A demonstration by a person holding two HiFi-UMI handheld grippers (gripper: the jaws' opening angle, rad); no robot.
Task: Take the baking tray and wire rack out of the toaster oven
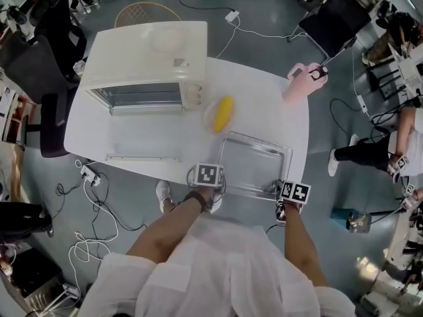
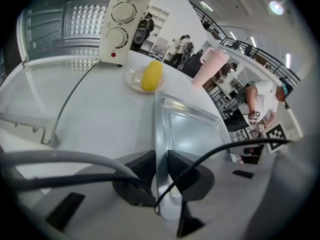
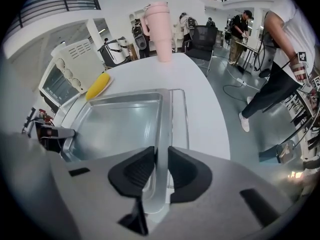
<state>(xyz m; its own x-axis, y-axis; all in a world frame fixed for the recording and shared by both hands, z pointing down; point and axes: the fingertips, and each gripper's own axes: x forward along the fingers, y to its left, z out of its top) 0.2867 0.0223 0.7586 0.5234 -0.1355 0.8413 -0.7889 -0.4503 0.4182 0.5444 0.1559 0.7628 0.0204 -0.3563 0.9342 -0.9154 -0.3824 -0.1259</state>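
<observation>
Your left gripper [image 2: 159, 160] and right gripper [image 3: 160, 158] each clench the near rim of the shallow silver metal baking tray [image 1: 254, 164], seemingly resting on the white table [image 1: 132, 137], four o'clock from the cream toaster oven [image 1: 142, 51].

Shiny smooth metal baking tray [image 1: 254, 164]; matt smooth white table [image 1: 165, 134].

shirt [image 1: 225, 269]: white | left gripper [image 2: 161, 170], right gripper [image 3: 160, 170]: grey, black jaws | marker cubes [image 1: 208, 174]: black-white squares
</observation>
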